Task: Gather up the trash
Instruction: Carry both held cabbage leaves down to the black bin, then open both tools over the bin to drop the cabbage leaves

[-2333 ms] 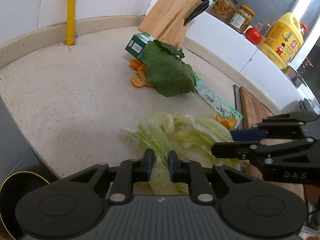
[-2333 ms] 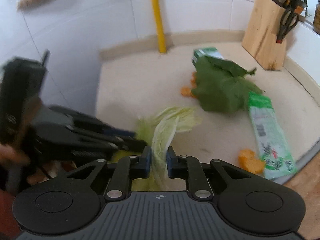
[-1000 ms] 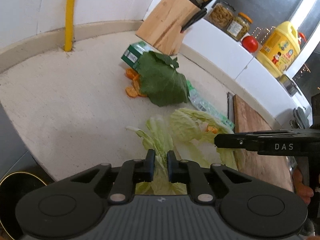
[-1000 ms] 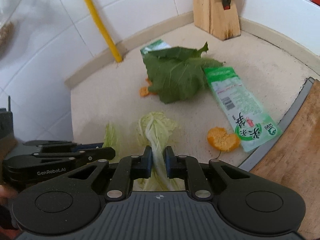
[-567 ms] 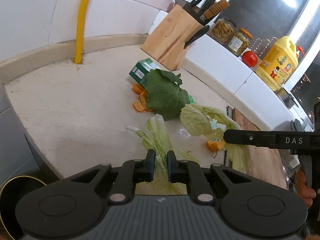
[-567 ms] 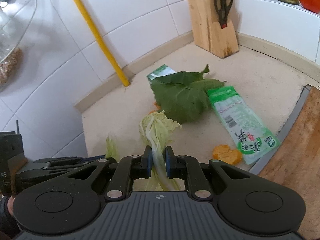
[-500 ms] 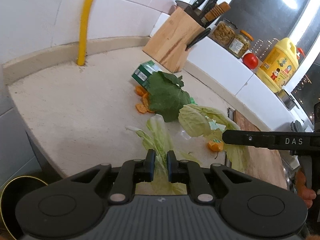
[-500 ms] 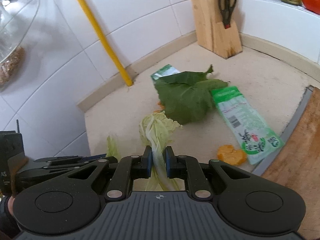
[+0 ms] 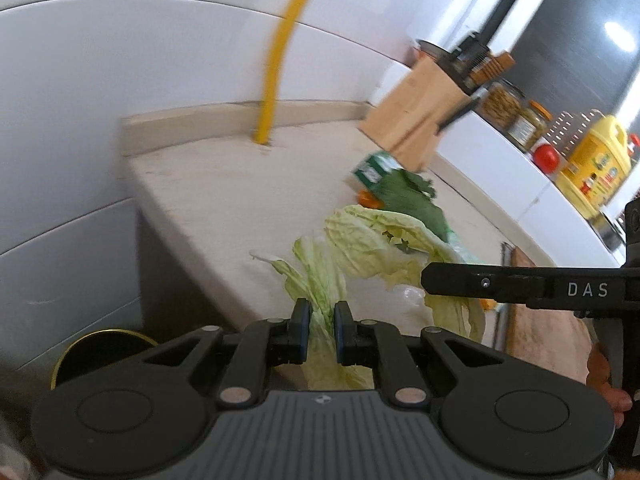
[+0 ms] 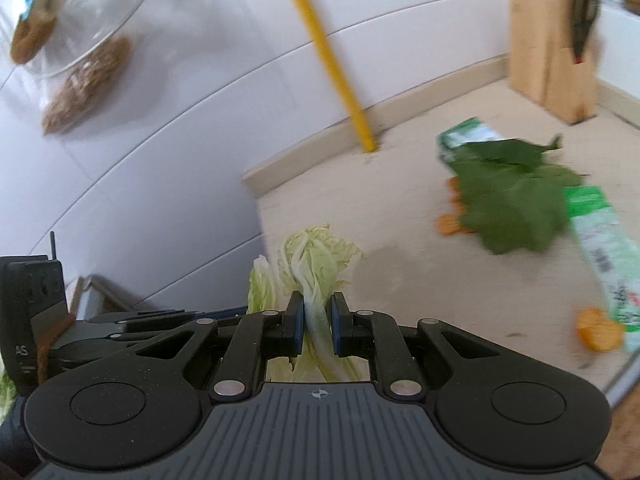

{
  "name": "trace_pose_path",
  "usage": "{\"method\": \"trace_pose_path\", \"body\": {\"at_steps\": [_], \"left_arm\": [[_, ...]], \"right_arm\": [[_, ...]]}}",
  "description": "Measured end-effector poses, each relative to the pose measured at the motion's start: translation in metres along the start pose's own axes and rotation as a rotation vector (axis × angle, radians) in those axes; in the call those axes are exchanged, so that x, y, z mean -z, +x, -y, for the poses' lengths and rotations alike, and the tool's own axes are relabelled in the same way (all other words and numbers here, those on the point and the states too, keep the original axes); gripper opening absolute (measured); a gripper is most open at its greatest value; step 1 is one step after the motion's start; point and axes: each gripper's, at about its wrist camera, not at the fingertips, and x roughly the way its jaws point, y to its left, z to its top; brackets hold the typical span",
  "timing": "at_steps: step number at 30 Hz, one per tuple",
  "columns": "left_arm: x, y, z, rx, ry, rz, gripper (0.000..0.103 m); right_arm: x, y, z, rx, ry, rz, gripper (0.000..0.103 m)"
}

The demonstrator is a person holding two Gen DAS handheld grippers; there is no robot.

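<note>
- Left gripper is pinched almost together, clamped on a pale cabbage leaf by its stalk.
- That leaf runs lengthwise away from the fingers, its frilly tip reaching out over the near edge of the counter.
- Right gripper is clamped just as tight on a second cabbage leaf, white rib squeezed between the blue pads.
- From the left wrist view, this second leaf droops from the right gripper's dark finger, crumpled, hanging over the counter with its loose end down.
- Both grippers tilt downward toward the counter, side by side; the left one shows at the near left of the right wrist view.
- A hand grips the right tool's handle at the right edge.
- On the counter farther back: a dark green leaf, a green carton partly under it, orange peel, and a green-and-white wrapper.
- A round bin with a gold rim sits low at the near left, below the counter edge.
</note>
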Motion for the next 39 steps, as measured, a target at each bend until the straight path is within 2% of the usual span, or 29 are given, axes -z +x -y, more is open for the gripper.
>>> {"method": "trace_pose_path", "body": {"at_steps": [12, 19, 34, 39], "left_arm": [[0.02, -0.043, -0.053, -0.144, -0.076, 0.043, 0.009], [0.029, -0.052, -0.077, -0.187, -0.108, 0.035, 0.009], [0.031, -0.051, -0.115, -0.232, -0.126, 0.01, 0.009], [0.034, -0.045, -0.125, -0.252, -0.131, -0.014, 0.009]], "right_arm": [[0.007, 0.051, -0.056, -0.116, -0.064, -0.083, 0.018], [0.011, 0.077, -0.079, -0.149, -0.082, -0.126, 0.018], [0.018, 0.118, -0.1, -0.115, -0.094, -0.189, 0.018], [0.023, 0.144, -0.106, -0.079, -0.109, -0.223, 0.027]]}}
